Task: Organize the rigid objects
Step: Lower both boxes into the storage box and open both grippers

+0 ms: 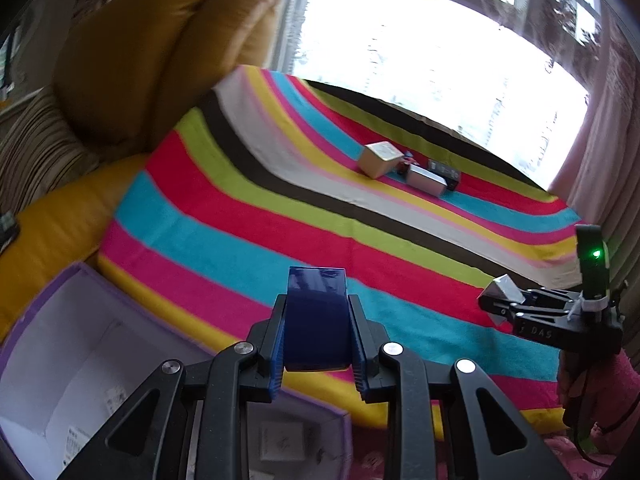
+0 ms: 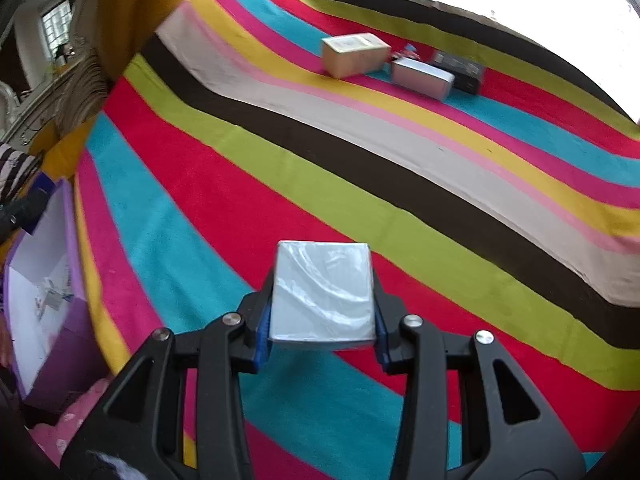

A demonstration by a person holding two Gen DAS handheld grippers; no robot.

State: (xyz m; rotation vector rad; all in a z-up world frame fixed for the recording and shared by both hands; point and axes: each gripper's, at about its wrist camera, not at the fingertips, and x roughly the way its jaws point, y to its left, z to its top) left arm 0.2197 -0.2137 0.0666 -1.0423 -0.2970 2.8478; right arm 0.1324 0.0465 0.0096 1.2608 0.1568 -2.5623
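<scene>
Left gripper [image 1: 316, 320] clamps blue box [image 1: 316, 316]; right gripper [image 2: 323, 312] clamps silver box [image 2: 323, 300] — both over striped blanket [image 2: 360, 200]; purple bin [image 1: 60, 352] at left.

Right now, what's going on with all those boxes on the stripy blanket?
A person is tidying boxes with two hand-held grippers. The left gripper is shut on a dark blue box, close to an open purple storage box. The right gripper is shut on a white plastic-wrapped box. Three more boxes, beige, silver and black, wait far off on the striped blanket.
</scene>
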